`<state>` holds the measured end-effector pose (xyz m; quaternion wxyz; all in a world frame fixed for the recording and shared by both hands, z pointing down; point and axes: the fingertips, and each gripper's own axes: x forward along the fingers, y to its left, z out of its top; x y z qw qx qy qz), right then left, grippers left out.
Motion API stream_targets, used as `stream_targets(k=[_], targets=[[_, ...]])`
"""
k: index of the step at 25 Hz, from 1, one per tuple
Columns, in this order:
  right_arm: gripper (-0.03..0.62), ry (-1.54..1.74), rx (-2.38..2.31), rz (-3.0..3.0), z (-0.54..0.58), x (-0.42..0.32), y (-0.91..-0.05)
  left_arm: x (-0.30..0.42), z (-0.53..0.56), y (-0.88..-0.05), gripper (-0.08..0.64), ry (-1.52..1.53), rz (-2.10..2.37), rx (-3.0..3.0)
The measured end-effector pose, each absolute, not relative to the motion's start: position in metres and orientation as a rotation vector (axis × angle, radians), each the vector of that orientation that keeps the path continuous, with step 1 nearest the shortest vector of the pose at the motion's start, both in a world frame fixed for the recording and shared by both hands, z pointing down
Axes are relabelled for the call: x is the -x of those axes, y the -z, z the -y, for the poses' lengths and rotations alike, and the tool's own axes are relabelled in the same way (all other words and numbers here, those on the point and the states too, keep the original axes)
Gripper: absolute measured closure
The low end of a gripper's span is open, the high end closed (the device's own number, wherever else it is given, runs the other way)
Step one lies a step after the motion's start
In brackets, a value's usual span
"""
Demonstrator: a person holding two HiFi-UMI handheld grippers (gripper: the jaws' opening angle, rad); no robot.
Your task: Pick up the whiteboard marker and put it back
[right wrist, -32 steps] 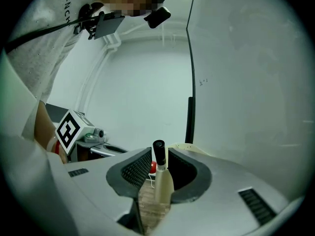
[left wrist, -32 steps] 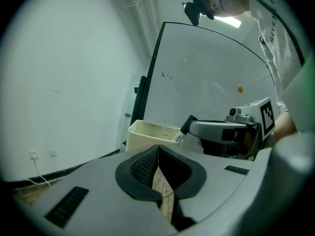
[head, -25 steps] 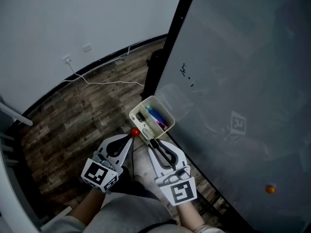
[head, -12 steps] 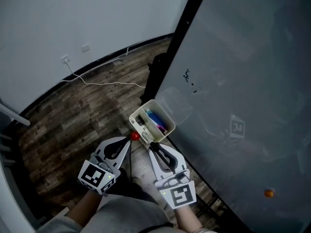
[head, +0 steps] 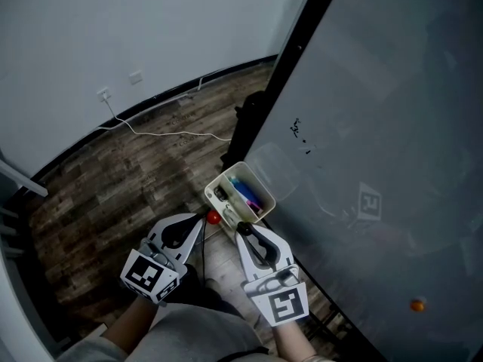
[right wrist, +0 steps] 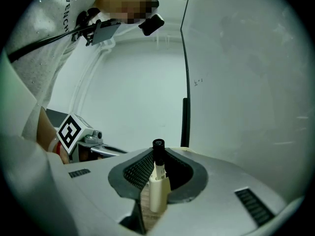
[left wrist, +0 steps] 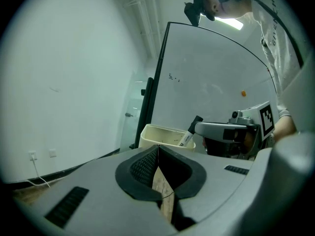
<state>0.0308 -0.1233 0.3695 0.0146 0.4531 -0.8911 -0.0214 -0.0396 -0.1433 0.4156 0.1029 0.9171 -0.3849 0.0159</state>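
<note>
My right gripper (right wrist: 156,167) has its fingers clamped on the whiteboard marker (right wrist: 156,183); the white barrel stands between the 2 pads and the black cap pokes out past the tips. In the head view that cap sits just beside the near corner of the cream box (head: 223,176), which hangs at the lower edge of the whiteboard (head: 377,127); blue and pink pens (head: 245,191) lie inside it. From the left gripper view the marker leans over the box's rim; I cannot tell whether it touches.

My left gripper (left wrist: 156,150) has its fingers pressed together at the tips with nothing between them; it sits just left of the right one, near the box, over the wooden floor (head: 136,179). A small red round thing (head: 213,217) shows at its tip in the head view; I cannot tell what it is.
</note>
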Motion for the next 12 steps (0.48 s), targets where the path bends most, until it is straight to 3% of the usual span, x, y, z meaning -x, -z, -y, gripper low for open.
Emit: stream_targets(k=[12], targets=[[0.518,0.04,-1.423,2.801,0.129,-0.038,-0.348,0.041,0.151,-0.408,0.545,-0.042,1.157,-2.702]])
